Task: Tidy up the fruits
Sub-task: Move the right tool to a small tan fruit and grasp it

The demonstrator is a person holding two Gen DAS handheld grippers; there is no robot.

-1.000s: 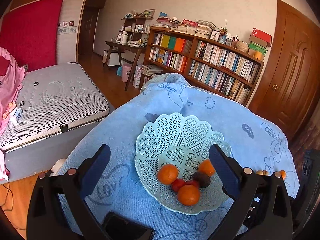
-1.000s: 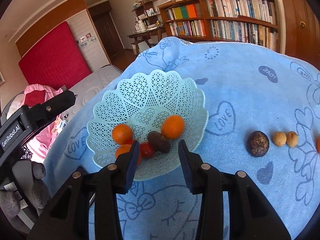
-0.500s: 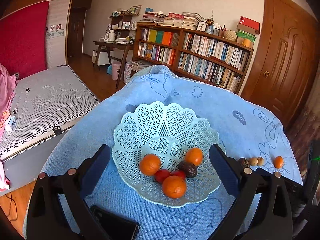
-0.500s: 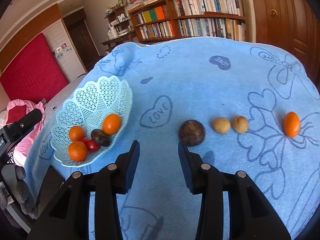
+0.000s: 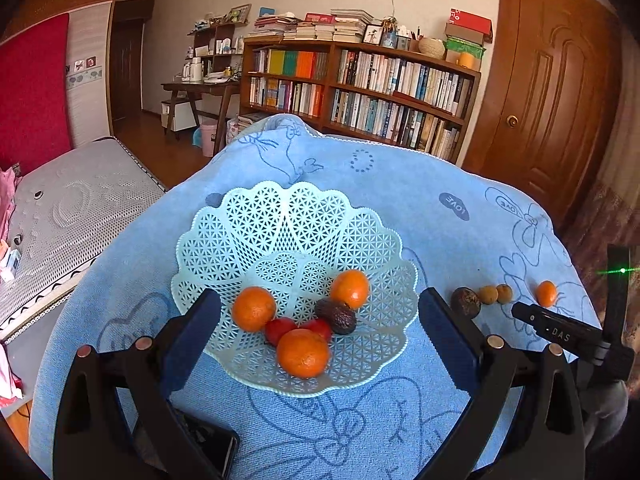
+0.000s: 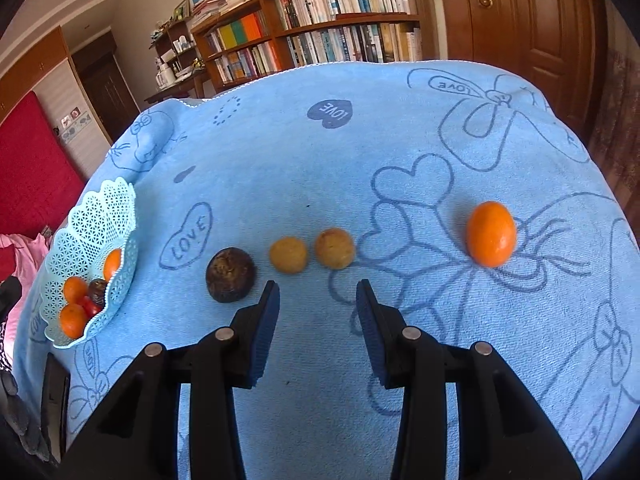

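Observation:
A pale blue lattice basket [image 5: 288, 232] [image 6: 100, 220] sits on the blue towel and holds three oranges [image 5: 303, 353], two small red fruits [image 5: 280, 330] and a dark wrinkled fruit [image 5: 339, 317]. My left gripper [image 5: 318, 326] hovers open just in front of the basket with nothing between its fingers. On the towel to the right lie a dark round fruit [image 6: 231, 274], two small tan fruits [image 6: 288, 255] [image 6: 334, 248] and an orange [image 6: 491, 233]. My right gripper [image 6: 316, 312] is open and empty, just short of the tan fruits.
A black phone [image 5: 200, 446] lies on the towel near the front left edge. The right gripper's body [image 5: 560, 330] shows at the right of the left wrist view. A mattress [image 5: 76, 208], bookshelf [image 5: 360, 92] and wooden door [image 5: 552, 92] surround the table.
My right gripper has swung right, away from the basket and over to the loose fruits on the towel. The left gripper drew back a little, showing more of the basket.

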